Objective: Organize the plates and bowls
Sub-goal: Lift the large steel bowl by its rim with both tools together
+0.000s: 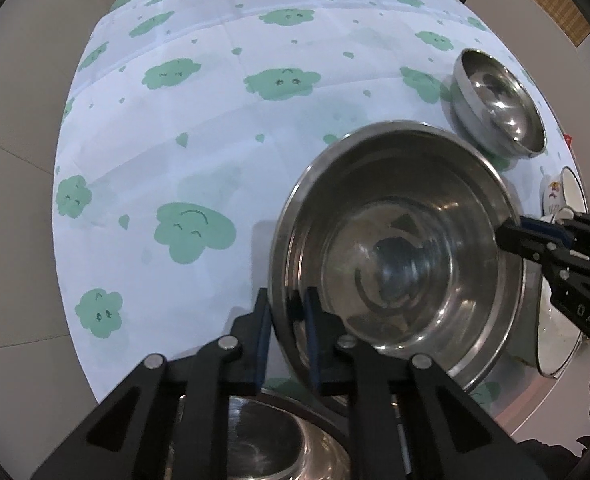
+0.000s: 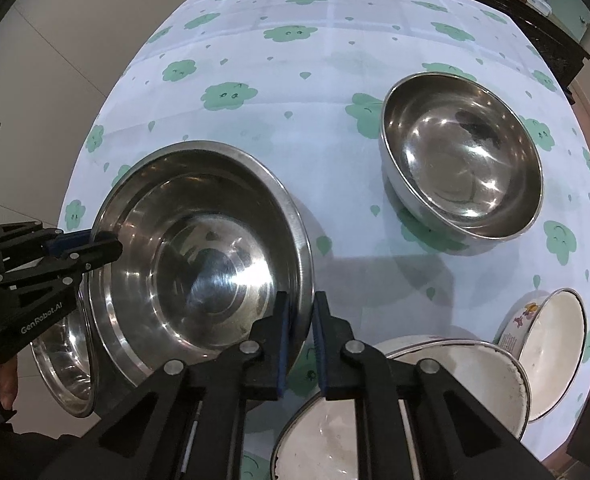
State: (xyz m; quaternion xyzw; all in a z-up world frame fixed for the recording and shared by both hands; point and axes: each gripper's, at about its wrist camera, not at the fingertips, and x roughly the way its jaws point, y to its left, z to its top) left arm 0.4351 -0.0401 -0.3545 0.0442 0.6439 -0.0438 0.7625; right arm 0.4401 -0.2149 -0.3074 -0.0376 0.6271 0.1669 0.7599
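A large steel bowl (image 1: 399, 256) (image 2: 199, 248) is at the near side of the round table. My left gripper (image 1: 287, 308) straddles its near rim, one pad outside and one inside, shut on the rim. In the right wrist view the left gripper (image 2: 107, 246) bites the bowl's left rim. My right gripper (image 2: 299, 314) is shut on the opposite rim, and it shows in the left wrist view as the right gripper (image 1: 511, 236). Whether the bowl rests on the cloth I cannot tell.
A smaller steel bowl (image 1: 499, 104) (image 2: 463, 156) stands further back on the cloud-print tablecloth (image 1: 215, 120) (image 2: 295, 80). Another steel bowl (image 1: 271, 440) (image 2: 63, 364) lies under the left gripper. A big white enamel bowl (image 2: 455, 372) and a small printed one (image 2: 551, 344) sit near the right edge.
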